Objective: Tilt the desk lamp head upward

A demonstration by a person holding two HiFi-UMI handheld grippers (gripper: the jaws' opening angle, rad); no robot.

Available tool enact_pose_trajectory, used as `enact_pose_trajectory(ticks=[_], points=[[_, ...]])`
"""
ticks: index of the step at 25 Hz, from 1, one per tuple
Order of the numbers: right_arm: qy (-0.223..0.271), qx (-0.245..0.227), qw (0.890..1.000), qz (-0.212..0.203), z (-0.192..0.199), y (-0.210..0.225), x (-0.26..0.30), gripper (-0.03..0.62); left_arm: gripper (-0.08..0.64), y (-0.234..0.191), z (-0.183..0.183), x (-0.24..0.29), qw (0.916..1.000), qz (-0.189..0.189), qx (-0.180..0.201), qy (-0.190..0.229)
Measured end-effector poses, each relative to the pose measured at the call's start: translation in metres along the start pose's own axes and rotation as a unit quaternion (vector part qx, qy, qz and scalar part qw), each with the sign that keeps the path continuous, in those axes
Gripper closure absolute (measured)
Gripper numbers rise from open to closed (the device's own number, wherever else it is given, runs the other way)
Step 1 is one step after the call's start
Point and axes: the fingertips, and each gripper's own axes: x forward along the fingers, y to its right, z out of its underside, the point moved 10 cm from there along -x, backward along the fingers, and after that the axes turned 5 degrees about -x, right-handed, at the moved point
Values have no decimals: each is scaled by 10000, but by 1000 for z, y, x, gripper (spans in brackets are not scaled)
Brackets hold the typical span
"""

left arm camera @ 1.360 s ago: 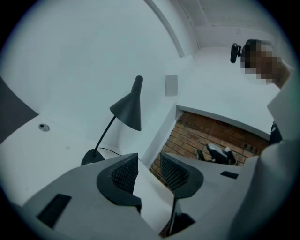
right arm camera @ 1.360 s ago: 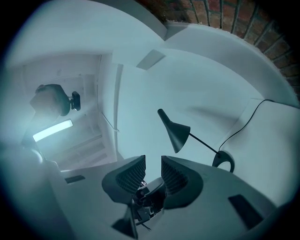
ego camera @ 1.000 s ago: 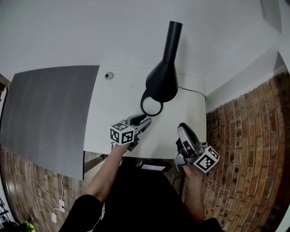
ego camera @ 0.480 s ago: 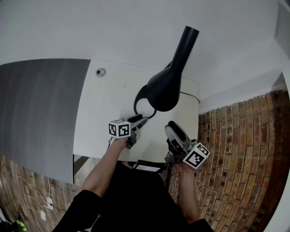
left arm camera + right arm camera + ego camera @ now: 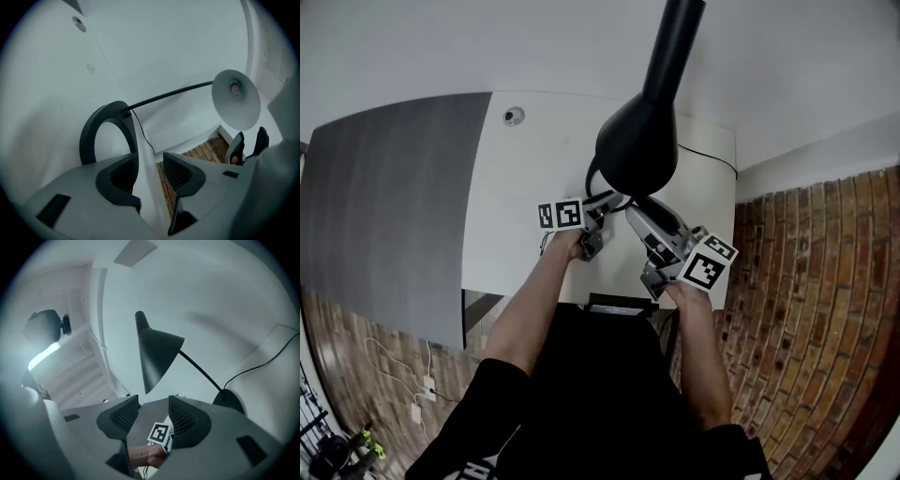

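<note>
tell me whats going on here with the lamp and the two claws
A person at a white desk holds a claw in each hand, both close to a black desk lamp. The left claw points at the lamp's ring-shaped base; the right claw faces the lamp head. Both claws' jaws have just been opening and stand apart with nothing between them, so neither is gripping the lamp at this moment.

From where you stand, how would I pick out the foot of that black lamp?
Find the white rectangular desk; a black desk lamp with a cone-shaped head stands on it. Its foot is the flat black open ring lying on the desktop, the only hoop there.
</note>
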Motion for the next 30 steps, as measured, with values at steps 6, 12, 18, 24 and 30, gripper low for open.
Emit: enact_pose_trajectory(ticks=[6, 12, 18, 24, 30], points=[[369, 40, 9980, -520, -11, -3, 13, 408, 450, -17, 10, -3, 9927, 13, -1159, -343], [543, 19, 9957, -756, -12, -2, 15, 408, 538, -25, 14, -8, 9926, -137, -1158, -341], [451, 10, 9968, -665, -15, -2, 20, 410, 543, -25, 15, -7, 9928, -228, -1139, -296], [597, 401, 9941, -808, -15, -1, 17, 410, 546, -24, 18, -6, 9929, -302, -1132, -219], [669, 452, 9910, -1070, -17, -13, 12, 410, 546, -25, 17, -6, 9928, -346, -1130, -209]])
